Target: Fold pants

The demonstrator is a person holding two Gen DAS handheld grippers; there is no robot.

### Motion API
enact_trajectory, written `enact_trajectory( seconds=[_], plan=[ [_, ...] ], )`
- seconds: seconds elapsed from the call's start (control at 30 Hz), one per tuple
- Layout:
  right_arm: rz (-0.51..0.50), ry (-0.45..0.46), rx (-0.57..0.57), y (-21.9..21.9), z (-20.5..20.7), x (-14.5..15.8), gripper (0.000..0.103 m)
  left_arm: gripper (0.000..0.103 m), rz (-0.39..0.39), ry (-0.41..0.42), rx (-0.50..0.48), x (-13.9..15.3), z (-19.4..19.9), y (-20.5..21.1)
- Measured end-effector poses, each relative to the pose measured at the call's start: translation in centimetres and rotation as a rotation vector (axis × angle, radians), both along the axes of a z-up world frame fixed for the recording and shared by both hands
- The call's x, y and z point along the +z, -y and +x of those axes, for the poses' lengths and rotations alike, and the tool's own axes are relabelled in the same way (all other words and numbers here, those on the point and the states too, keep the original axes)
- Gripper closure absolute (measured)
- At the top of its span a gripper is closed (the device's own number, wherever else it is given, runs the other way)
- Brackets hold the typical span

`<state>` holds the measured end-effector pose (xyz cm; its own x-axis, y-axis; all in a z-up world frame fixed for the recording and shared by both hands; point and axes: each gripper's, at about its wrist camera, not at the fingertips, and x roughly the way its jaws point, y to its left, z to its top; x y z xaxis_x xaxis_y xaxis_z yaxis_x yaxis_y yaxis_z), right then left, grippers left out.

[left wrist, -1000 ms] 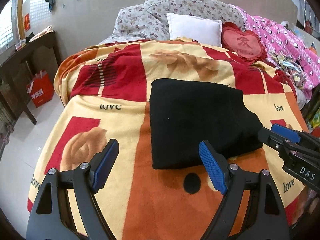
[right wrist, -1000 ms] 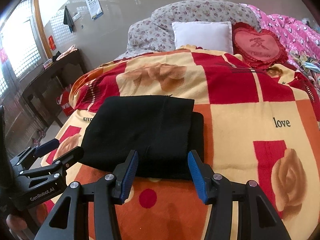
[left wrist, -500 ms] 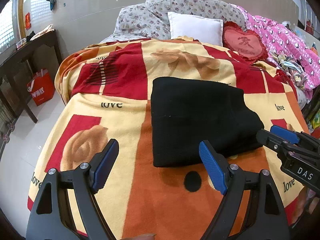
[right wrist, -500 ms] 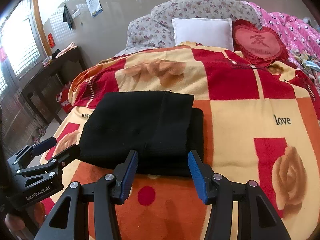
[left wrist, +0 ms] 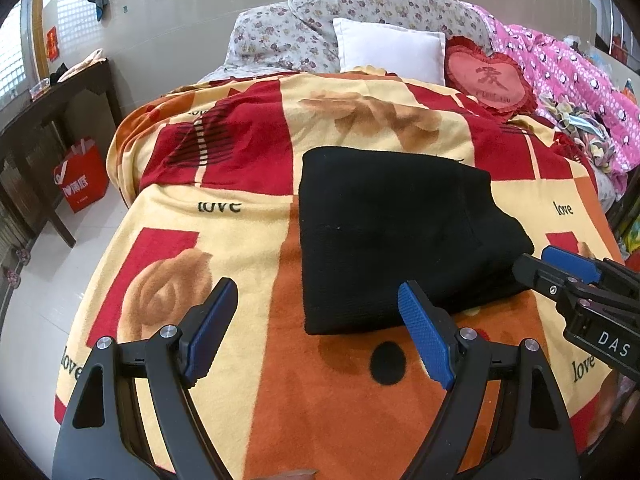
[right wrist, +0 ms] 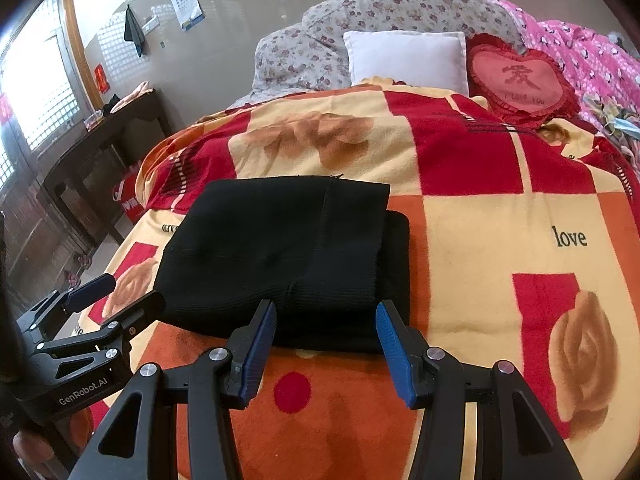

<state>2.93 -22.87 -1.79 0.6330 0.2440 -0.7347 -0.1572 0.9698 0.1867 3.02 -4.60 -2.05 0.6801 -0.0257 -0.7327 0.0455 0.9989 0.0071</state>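
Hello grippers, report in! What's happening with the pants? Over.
Left gripper open, empty. Right gripper open, empty. Black pants folded on blanket. Nothing blocking.

Daylight floods in from a window (right wrist: 38, 92) at the upper left, blown out to white in the right wrist view. Both pictures are sharp and evenly bright; shadows are soft. Fisheye bending curves the edges, with dark vignetted corners.
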Motion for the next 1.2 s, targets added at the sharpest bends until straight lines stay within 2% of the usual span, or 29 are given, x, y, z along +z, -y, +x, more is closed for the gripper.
enact_trajectory(
  seconds=[1.2],
  plan=[
    [-0.004, -0.029, 0.012, -0.63, 0.14, -0.79, 0.053, 0.02, -0.015, -0.021, -0.001, -0.59, 0.37, -0.25]
  ],
)
